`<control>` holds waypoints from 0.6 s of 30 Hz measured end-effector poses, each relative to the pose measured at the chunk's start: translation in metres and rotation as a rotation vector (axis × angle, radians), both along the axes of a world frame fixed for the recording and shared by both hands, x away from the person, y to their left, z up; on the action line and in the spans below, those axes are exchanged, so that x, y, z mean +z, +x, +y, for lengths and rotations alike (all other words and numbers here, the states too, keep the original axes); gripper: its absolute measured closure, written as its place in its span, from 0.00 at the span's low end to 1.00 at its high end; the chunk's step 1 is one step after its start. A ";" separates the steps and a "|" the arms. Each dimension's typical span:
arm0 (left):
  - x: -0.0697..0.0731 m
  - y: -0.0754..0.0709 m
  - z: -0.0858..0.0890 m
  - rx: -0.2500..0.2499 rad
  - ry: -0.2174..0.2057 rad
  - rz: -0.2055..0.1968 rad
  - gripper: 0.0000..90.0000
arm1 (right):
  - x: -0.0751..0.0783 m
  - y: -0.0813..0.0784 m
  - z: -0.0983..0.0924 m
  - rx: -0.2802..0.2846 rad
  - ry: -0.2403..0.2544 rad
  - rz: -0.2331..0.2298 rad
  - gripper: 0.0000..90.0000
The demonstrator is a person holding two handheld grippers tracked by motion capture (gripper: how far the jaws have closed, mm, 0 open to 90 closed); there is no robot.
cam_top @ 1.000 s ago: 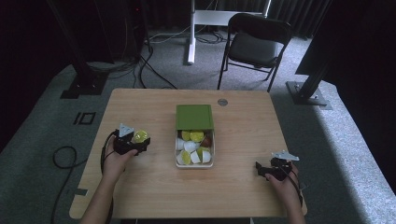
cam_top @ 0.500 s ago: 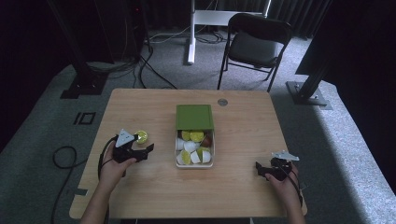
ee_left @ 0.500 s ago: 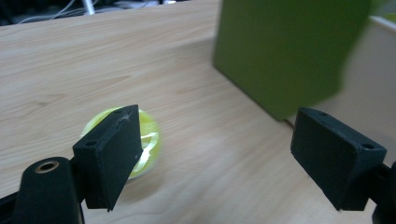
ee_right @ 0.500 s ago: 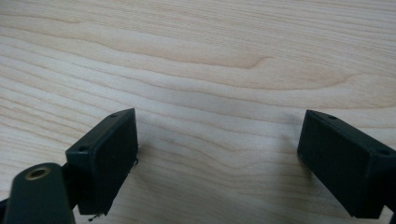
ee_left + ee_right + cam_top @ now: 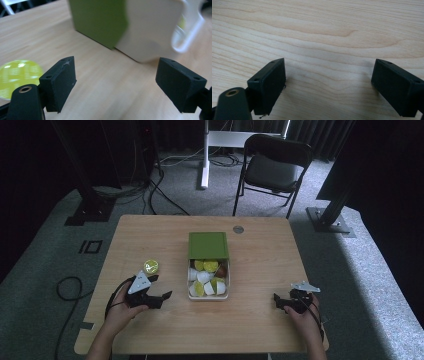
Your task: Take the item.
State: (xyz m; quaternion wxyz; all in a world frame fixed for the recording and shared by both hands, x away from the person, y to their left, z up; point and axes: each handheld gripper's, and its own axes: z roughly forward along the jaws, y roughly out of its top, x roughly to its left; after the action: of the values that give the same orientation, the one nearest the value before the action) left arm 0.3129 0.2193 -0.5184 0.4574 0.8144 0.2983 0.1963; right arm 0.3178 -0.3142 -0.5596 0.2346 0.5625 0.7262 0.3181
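Note:
A white box (image 5: 209, 292) with its green lid (image 5: 208, 244) slid back stands mid-table, holding several yellow-green, white and brown capsules. One yellow-green capsule (image 5: 151, 266) lies alone on the wood left of the box. My left gripper (image 5: 161, 288) rests nearer the front edge, below that capsule, pointing right at the box. In the left gripper view the gripper (image 5: 116, 82) is open with bare wood between the pads. There the capsule (image 5: 17, 75) sits outside the left pad, and the box (image 5: 152, 30) and lid (image 5: 97, 22) lie ahead. My right gripper (image 5: 276, 302) lies at the front right, open (image 5: 328, 85) over bare wood.
The wooden table (image 5: 150, 235) has a round cable grommet (image 5: 238, 229) near its far edge. A folding chair (image 5: 272, 167) and stand legs are on the carpet beyond. A cable (image 5: 67, 292) trails off the table's left side.
The yellow-green capsule that was at my left gripper's jaws now lies free on the table. That gripper has drawn back toward the front edge and turned toward the box. The right gripper has not moved.

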 end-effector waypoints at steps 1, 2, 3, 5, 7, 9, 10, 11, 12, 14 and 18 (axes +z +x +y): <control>-0.004 -0.006 -0.002 -0.052 0.022 0.017 0.20 | 0.000 0.000 0.000 0.001 -0.001 0.000 0.13; -0.006 -0.008 -0.002 -0.065 0.026 0.020 0.20 | 0.000 0.000 0.000 0.001 -0.001 0.000 0.13; -0.006 -0.009 -0.001 -0.076 0.034 0.022 0.20 | 0.000 0.000 0.000 0.000 0.000 0.000 0.13; -0.008 -0.012 0.000 -0.083 0.032 0.028 0.20 | 0.000 0.000 0.000 0.001 -0.001 0.000 0.13; -0.009 -0.015 0.002 -0.108 0.036 0.040 0.20 | 0.000 0.000 0.000 0.001 -0.001 0.000 0.13; -0.010 -0.018 0.003 -0.139 0.041 0.052 0.20 | 0.000 0.000 0.000 0.000 -0.001 0.000 0.13; -0.011 -0.019 0.004 -0.157 0.045 0.063 0.20 | 0.000 0.000 0.000 0.000 -0.001 0.000 0.13; -0.012 -0.021 0.004 -0.174 0.053 0.069 0.20 | 0.000 0.000 0.000 0.000 -0.001 0.000 0.13; -0.013 -0.023 0.004 -0.186 0.067 0.080 0.20 | 0.000 0.000 0.000 0.000 -0.001 0.000 0.13; -0.015 -0.026 0.006 -0.199 0.090 0.091 0.20 | 0.000 0.000 0.000 0.000 0.000 0.000 0.13; -0.020 -0.032 0.008 -0.243 0.130 0.126 0.20 | 0.000 0.000 0.000 0.000 -0.001 0.000 0.13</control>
State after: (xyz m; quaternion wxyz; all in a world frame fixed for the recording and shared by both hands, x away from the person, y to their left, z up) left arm 0.2804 0.2272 -0.5386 0.4044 0.8831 0.2123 0.1070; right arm 0.3178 -0.3143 -0.5596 0.2348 0.5623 0.7264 0.3179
